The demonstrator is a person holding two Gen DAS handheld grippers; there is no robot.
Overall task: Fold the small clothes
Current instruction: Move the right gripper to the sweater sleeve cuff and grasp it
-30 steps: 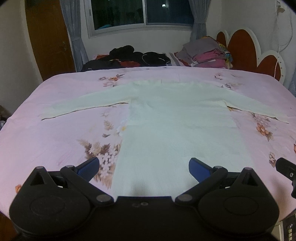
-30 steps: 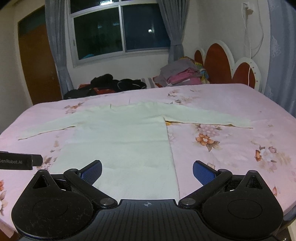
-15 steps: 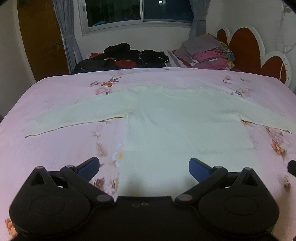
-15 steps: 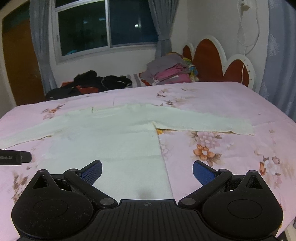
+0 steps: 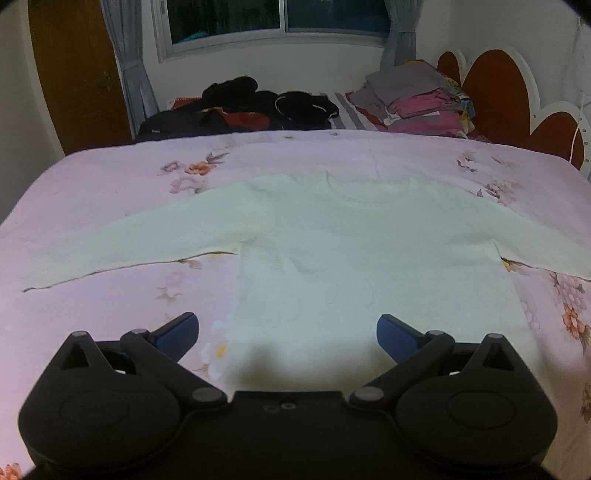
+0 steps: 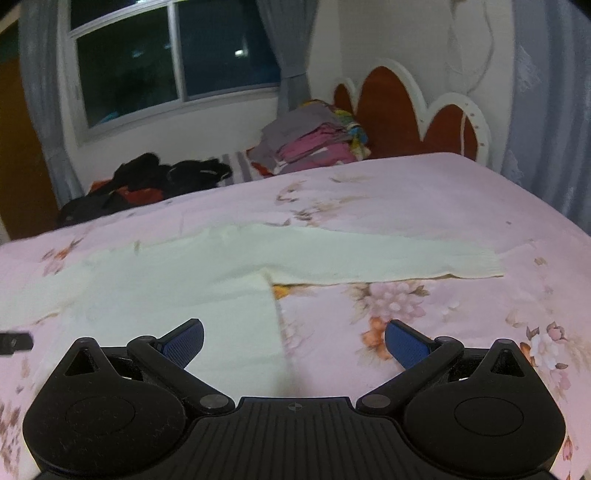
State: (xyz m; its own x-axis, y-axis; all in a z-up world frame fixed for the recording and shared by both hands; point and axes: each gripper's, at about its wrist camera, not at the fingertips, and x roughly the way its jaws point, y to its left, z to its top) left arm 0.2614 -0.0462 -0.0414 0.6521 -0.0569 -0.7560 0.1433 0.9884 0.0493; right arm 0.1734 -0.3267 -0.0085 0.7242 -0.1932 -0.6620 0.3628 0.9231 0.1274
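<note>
A cream long-sleeved sweater [image 5: 354,251] lay flat on the bed [image 5: 110,184], face up, its round neckline pointing toward the window [image 5: 280,18] and both sleeves stretched out to the sides over the pink flowered sheet. The left gripper [image 5: 287,332] hovered above the lower part of the sweater's body, its blue-padded fingers [image 5: 177,334] spread wide and holding nothing; one pad hung over the sheet just beside the sweater's side edge, the other over the cloth itself. The right gripper [image 6: 294,341] was spread wide as well and empty, poised over the sweater's other side edge, so that one blue pad sat above the knit and the other above the bare sheet. From that side the sleeve [image 6: 388,258] ran out straight toward the far edge of the bed, its ribbed cuff lying flat. A dark tip of the left gripper showed at the edge of the right wrist view. At the far side of the bed, under the window, a heap of dark clothes [image 5: 240,107] lay loose, and near it, toward the scalloped red headboard [image 5: 506,85], stood a stack of folded clothes [image 5: 417,99] in grey and pink. Grey curtains [image 6: 291,55] hung by the window, and a brown door [image 5: 74,74] stood to one side.
</note>
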